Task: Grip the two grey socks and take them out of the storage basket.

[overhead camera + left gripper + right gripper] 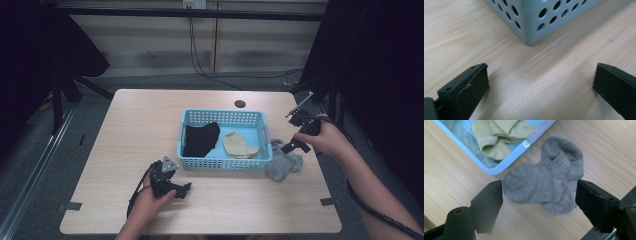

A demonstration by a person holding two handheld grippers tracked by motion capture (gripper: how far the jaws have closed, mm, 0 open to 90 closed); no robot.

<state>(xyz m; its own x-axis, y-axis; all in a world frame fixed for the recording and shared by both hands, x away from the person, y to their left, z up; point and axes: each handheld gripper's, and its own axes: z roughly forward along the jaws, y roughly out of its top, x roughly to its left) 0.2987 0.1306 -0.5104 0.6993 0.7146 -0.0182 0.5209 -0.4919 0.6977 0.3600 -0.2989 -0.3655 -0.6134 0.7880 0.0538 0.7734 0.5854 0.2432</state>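
Note:
A pair of grey socks (282, 165) lies on the table just right of the light blue basket (225, 162). In the right gripper view the grey socks (544, 182) lie flat by the basket's corner (499, 167). My right gripper (539, 184) hovers above them, open, with the socks seen between its spread jaws and untouched. In the high view the right gripper (295, 142) is above the socks' far edge. Inside the basket lie a black sock (201, 139) and a tan sock (240, 145). My left gripper (180, 189) rests open near the basket's front left corner (534, 22), holding nothing (540, 67).
The wooden table (150, 125) has a round cable hole (240, 104) behind the basket. Its right edge (624, 195) runs close to the socks. Dark frame legs and cables stand on the floor beyond the table.

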